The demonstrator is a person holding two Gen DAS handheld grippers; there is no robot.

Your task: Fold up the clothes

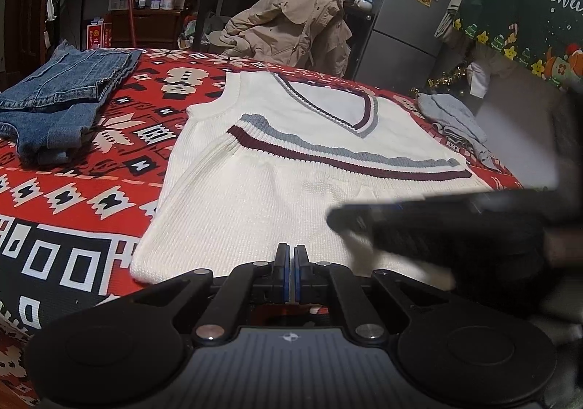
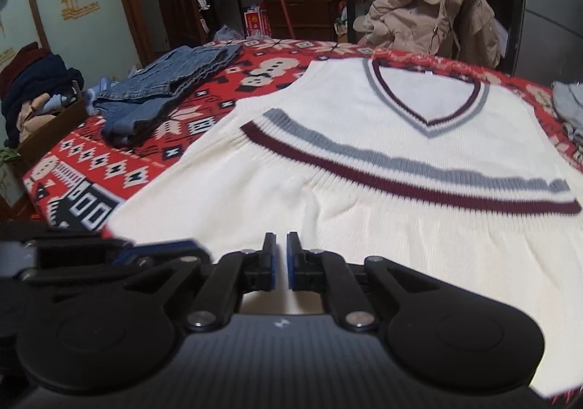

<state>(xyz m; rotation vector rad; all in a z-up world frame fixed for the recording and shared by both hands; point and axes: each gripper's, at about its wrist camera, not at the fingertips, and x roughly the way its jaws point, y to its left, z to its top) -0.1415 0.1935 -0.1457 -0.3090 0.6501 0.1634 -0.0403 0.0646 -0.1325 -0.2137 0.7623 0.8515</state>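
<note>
Left wrist view: a red patterned blanket [image 1: 109,161] covers the surface, and on it a white knit vest [image 1: 277,168] with grey and maroon stripes lies spread flat, its hem folded up across the chest. Folded jeans [image 1: 62,95] sit well apart to the vest's left; a small grey garment [image 1: 452,125] lies beyond its right edge. The left gripper [image 1: 294,252] is closed at the vest's near edge; whether it pinches fabric is unclear. The right gripper [image 2: 280,241], likewise closed, hangs over the vest's near part.

Left gripper [image 1: 293,272], right gripper [image 2: 280,265]: black linkage arms, silver pivot screws, blue-padded jaws, ribbed grey housing.
</note>
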